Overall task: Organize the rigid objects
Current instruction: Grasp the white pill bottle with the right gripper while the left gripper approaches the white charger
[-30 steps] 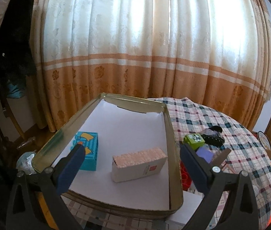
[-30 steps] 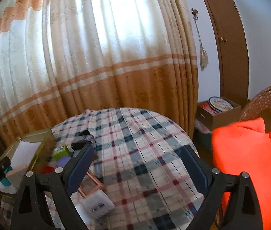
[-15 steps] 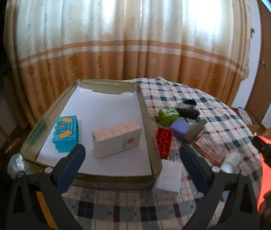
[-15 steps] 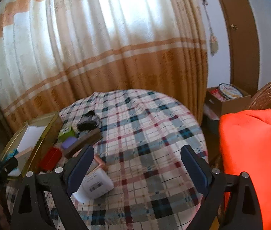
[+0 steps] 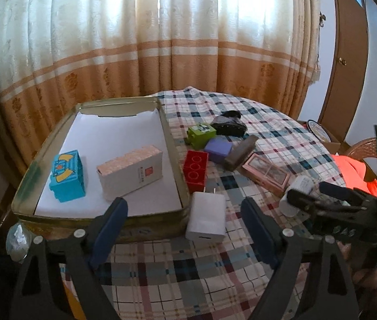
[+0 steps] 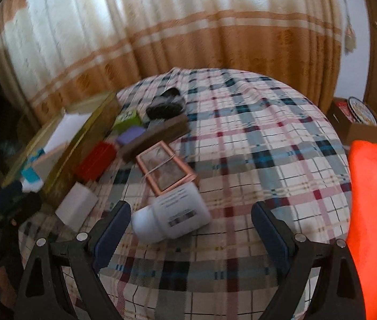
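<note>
Left gripper (image 5: 184,214), jaws just narrowing yet wide and empty, hovers over the white charger (image 5: 206,220), prongs toward twelve o'clock, touching the gold tray (image 5: 172,144) at nine; red brick (image 5: 195,170) ahead. Right gripper (image 6: 191,221) gapes empty around the white bottle (image 6: 173,217), lying with its cap at eight o'clock
</note>
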`<state>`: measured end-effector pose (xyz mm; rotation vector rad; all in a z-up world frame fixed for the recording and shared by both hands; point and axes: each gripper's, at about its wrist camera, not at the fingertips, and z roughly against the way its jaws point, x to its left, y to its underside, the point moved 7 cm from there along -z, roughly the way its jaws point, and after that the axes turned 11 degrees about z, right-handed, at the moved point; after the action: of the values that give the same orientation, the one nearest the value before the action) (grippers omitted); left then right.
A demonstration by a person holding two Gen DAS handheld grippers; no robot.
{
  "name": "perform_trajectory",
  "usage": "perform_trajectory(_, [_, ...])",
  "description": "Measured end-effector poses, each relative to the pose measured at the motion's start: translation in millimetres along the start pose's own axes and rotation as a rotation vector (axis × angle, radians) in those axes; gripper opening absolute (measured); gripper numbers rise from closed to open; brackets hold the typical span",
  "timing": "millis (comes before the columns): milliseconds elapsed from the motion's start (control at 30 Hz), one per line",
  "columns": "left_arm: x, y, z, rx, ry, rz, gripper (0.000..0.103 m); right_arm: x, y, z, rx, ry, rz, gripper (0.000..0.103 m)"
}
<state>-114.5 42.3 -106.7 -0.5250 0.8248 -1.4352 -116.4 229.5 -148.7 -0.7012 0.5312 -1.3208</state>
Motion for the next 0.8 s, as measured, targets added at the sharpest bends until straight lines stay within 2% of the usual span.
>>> perform_trajectory(100, [-1.0,0.1,2.5,0.002,0.005,0.003,0.087,5.5,-0.1,-8.5,0.044,0.005,0.039,0.093])
perform_trajectory(200, [-2.8,1.6,4.2,0.007,0.008,-0.004,0.082,7.3,1.0,-13.1,0.068,0.001,0.051,0.093])
perform_trajectory(433, [-12.7,16.1,0.0,0.065,0.040,-0.017,0.081,11.9,-0.4,-14.5,0.081,-0.003,0.094,0.092])
perform_trajectory(500, [-13.7,19.2,-3.1,0.091,0.051,-0.002,0.081,12.9,0.6,-15.5,0.088,0.002,0.109,0.078])
perform_trajectory(533, [-14.6,20.6,-5.3,0.107,0.058,0.007,0.081,12.5,1.5,-16.4,0.092,0.008,0.114,0.075])
perform_trajectory(567, [-16.1,21.9,-7.6,0.122,0.065,0.010,0.081,11.5,1.7,-14.9,0.085,0.020,0.123,0.066])
perform_trajectory(667, [-22.2,24.5,-14.4,0.141,0.055,-0.007,0.081,5.6,2.6,-12.1,0.081,0.023,0.113,0.064])
perform_trajectory(800, [-29.0,29.4,-28.7,0.194,0.068,0.004,0.077,-9.9,3.7,-5.5,0.062,-0.002,0.033,0.064])
